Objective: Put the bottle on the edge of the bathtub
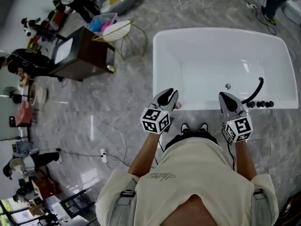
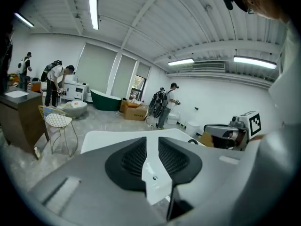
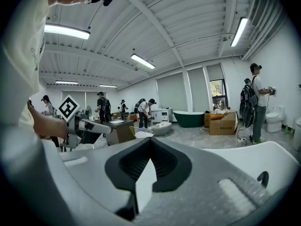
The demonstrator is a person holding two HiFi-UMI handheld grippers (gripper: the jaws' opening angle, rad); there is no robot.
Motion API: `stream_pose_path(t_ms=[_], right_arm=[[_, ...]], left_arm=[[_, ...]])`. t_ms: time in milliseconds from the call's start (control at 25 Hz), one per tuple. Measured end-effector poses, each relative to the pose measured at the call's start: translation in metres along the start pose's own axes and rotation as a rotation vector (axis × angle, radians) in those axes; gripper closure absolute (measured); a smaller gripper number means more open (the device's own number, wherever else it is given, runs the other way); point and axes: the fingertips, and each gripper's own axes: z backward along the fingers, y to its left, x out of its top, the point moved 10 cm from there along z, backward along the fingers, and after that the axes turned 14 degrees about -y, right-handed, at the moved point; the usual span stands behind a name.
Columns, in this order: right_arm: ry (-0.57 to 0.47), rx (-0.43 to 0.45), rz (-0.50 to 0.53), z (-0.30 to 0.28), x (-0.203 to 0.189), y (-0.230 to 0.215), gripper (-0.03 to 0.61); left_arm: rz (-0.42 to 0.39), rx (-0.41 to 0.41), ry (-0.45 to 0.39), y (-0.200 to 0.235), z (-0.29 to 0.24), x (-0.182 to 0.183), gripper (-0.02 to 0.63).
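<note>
Grey marble-look floor (image 1: 117, 93), white bathtub (image 1: 162, 55), left gripper (image 1: 170, 93) jaws narrowly apart and empty, right gripper (image 1: 223, 96) pinched closed on nothing, bottle (image 1: 178, 106) a small pinkish shape at the near rim, just beside the left gripper.

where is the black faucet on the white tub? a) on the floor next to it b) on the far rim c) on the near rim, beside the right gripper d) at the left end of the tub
c: in the head view the black faucet rises from the near rim of the bathtub, just right of the right gripper.
</note>
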Motion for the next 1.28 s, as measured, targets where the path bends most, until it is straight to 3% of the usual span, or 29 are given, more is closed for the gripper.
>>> stream_pose_path(t_ms=[320, 560, 920, 1280], right_arm=[[-0.070, 0.011, 0.081, -0.004, 0.042, -0.008, 0.577], [-0.152, 0.025, 0.143, -0.002, 0.076, -0.011, 0.578], [-0.211, 0.005, 0.185, 0.007, 0.106, -0.007, 0.578], [-0.230, -0.032, 0.177, 0.009, 0.109, -0.001, 0.578]], left_arm=[[-0.073, -0.032, -0.135, -0.024, -0.005, 0.054, 0.594], [-0.132, -0.062, -0.188, -0.038, -0.010, 0.074, 0.595], [-0.243, 0.041, -0.209, -0.044, -0.013, 0.089, 0.597], [-0.239, 0.073, -0.169, -0.035, -0.008, 0.078, 0.597]])
